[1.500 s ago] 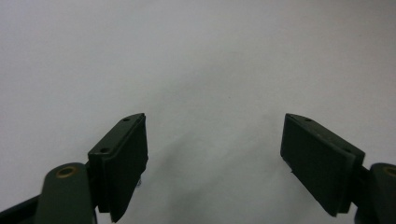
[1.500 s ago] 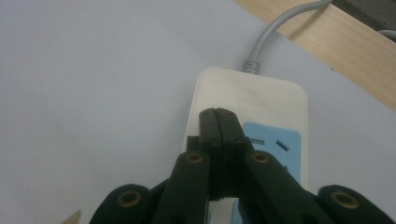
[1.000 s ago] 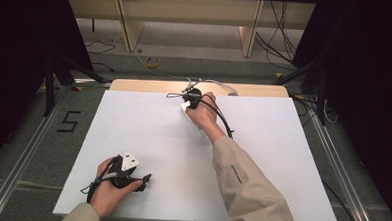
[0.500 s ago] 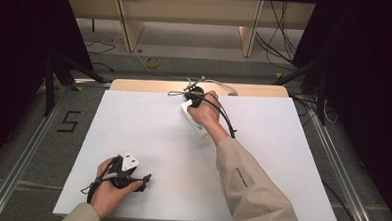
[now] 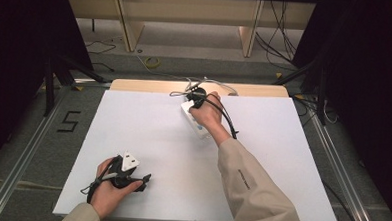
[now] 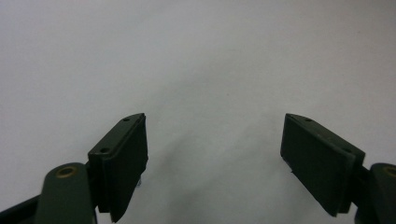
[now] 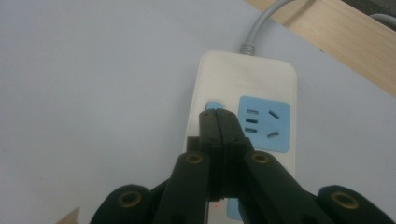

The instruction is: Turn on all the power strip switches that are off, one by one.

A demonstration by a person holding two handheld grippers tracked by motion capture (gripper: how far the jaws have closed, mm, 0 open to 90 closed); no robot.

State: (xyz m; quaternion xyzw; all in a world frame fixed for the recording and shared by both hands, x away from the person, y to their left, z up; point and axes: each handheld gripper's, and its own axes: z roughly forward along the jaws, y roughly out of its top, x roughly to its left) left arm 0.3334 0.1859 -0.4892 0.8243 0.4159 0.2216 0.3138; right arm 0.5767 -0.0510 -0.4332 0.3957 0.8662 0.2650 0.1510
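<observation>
A white power strip (image 7: 247, 93) with a light blue socket (image 7: 264, 123) and a small blue switch (image 7: 212, 105) lies near the table's far edge (image 5: 193, 121); its grey cord (image 7: 259, 25) runs off toward the wooden strip. My right gripper (image 7: 218, 113) is shut, jaws pressed together, with the tips right at the blue switch. In the high view my right gripper (image 5: 195, 96) sits over the strip's far end. My left gripper (image 6: 212, 154) stands open over bare white tabletop, held near the front left (image 5: 136, 179).
The white table top (image 5: 148, 133) ends in a bare wooden strip (image 5: 135, 85) along the far edge. Cables (image 5: 220, 86) lie on that strip behind the power strip. Metal rails (image 5: 22, 153) and dark curtains flank the table.
My right gripper has crept slightly toward the far end of the power strip. The left hand has stayed in place.
</observation>
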